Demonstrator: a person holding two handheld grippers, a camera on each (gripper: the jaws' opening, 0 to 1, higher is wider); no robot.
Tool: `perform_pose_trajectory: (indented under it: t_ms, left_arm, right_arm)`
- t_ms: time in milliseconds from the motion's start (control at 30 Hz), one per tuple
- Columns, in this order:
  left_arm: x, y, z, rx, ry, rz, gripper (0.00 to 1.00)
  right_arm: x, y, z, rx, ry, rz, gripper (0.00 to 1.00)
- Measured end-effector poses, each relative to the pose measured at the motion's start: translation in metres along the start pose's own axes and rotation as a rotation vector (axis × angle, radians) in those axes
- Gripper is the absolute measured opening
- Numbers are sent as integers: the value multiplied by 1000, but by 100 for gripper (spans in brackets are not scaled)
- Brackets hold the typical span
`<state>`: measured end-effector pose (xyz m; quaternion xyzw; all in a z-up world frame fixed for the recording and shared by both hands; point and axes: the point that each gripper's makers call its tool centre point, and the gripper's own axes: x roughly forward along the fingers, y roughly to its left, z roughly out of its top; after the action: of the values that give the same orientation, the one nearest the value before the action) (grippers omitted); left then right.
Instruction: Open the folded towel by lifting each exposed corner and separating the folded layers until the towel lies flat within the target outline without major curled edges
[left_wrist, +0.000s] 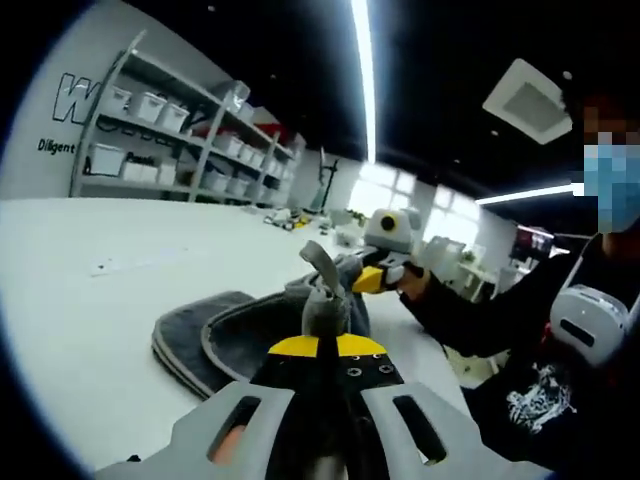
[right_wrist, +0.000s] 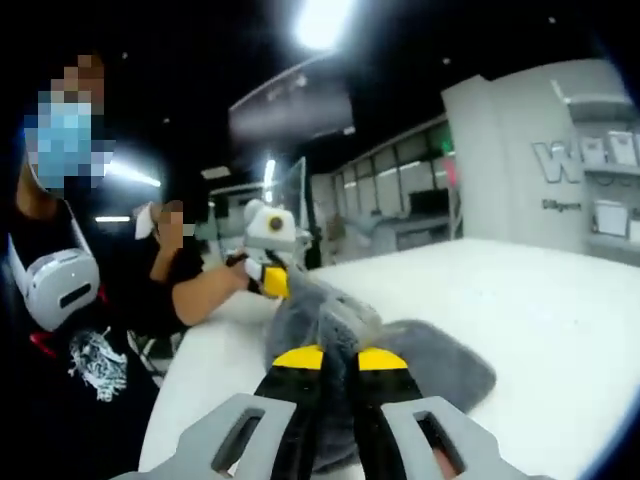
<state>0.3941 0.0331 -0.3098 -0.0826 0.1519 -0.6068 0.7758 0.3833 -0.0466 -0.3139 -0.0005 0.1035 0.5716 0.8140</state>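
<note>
- The grey towel (left_wrist: 235, 335) lies partly bunched on the white surface (left_wrist: 100, 300), with two portions raised off it; no target outline can be made out.
- The left tool (left_wrist: 322, 330) is pressed together on a raised fold of towel that stands up between its jaws.
- In the right gripper view, the right tool (right_wrist: 335, 345) looks closed on another lifted part of the towel (right_wrist: 420, 355), though the pinch point itself is hard to see.
- Risk: both pinches may hold more than one layer, so pulling apart would drag the whole bundle rather than separate the folds.
- Risk: uneven pull from the two tools could slide the towel across the smooth surface and away from where it should lie.
- Risk: a shallow grip on thick pile may slip free, dropping a corner curled or refolded.
</note>
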Motion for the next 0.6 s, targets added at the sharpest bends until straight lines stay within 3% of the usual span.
perform_pose_trajectory:
  t_ms: [400,600]
  left_arm:
    - [-9,-16,-7,39,-12,18,1]
    - [-10,-25,-15,51,-4,17,1]
  right_arm:
    - [-9,9,-1,-21,-8,4,4]
    - [-18,1,-1,-30,1,1,4]
